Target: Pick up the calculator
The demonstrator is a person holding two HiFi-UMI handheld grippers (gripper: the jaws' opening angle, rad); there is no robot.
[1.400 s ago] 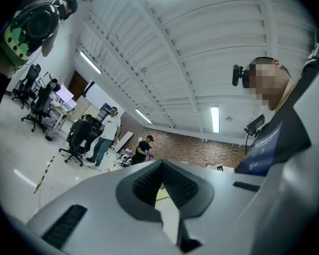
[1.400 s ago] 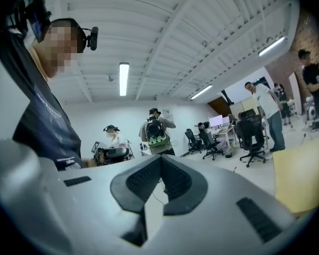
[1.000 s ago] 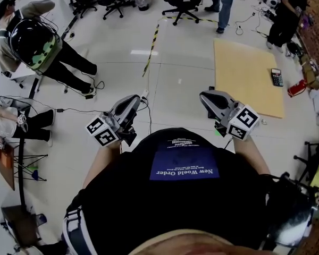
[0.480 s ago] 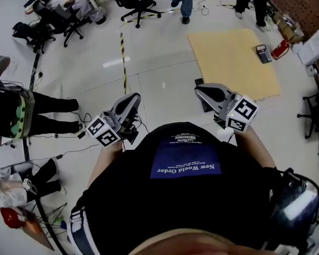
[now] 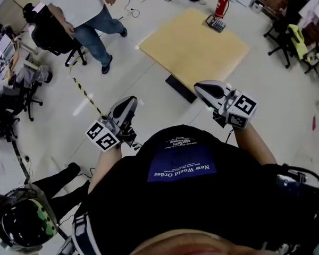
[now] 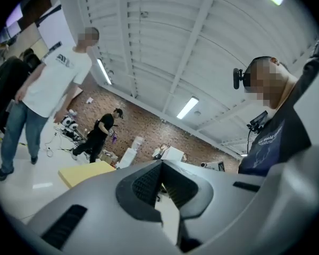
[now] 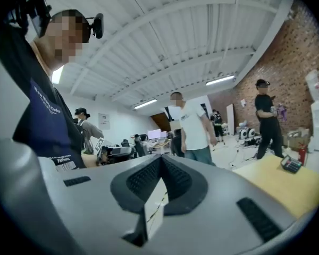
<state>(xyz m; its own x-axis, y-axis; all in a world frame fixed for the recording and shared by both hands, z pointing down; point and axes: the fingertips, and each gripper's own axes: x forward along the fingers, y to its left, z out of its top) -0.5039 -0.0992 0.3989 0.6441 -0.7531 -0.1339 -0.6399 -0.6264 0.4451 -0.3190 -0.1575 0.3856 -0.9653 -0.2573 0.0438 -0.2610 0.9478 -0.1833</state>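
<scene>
1. The tan wooden surface (image 5: 194,49) lies ahead of me, a little to my right.
2. My left tongs (image 5: 128,102) are pressed together with nothing between them, out over the floor.
3. My right tongs (image 5: 203,88) are likewise pressed together and empty, near the surface's closest edge.
4. The calculator (image 5: 217,24) lies at the surface's far corner, near a red fire extinguisher (image 5: 221,5) and well apart from both tongs.
</scene>
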